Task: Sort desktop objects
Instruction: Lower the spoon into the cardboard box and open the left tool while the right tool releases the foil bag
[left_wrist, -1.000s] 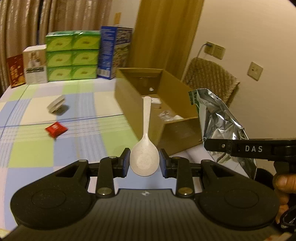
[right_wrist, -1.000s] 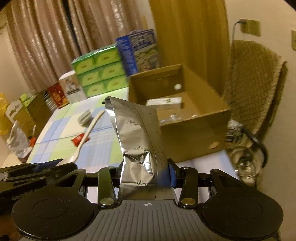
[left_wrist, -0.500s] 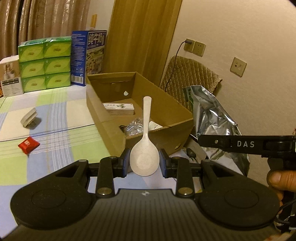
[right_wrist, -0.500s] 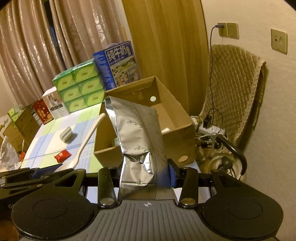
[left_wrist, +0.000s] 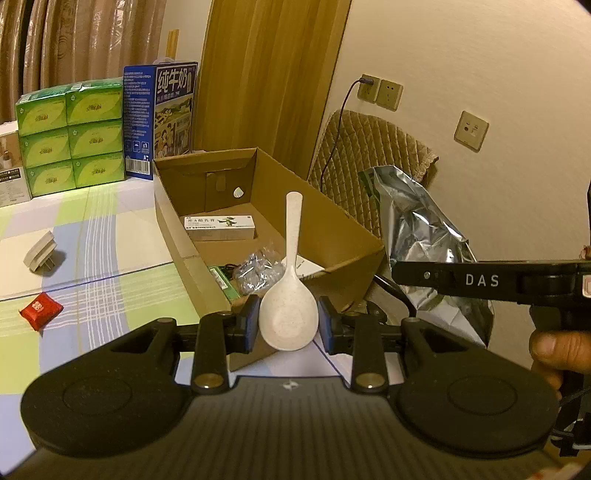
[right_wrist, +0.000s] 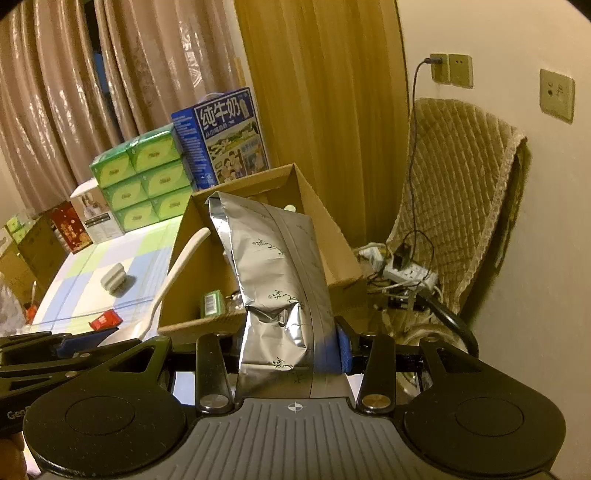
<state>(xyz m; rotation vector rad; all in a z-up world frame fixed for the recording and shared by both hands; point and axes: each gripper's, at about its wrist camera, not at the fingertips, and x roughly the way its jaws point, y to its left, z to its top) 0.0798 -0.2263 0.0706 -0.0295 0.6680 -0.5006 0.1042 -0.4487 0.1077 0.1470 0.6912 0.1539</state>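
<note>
Spoon (left_wrist: 287, 317) sits at lower centre of the left view, its bowl clamped in the left gripper (left_wrist: 288, 325), handle pointing over the open cardboard box (left_wrist: 343, 236). The right gripper (right_wrist: 291, 347) is clenched on a foil bag (right_wrist: 273, 280) at mid-frame. Both look carried for dropping in; next, I judge, lower each over the box and release

Curtains (right_wrist: 92, 92), cream wall (left_wrist: 461, 55), quilted chair (right_wrist: 461, 177)

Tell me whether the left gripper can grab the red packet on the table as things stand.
Probably not: the left gripper is shut on the white spoon, so its jaws are full. The red packet itself lies uncovered on the table.
</note>
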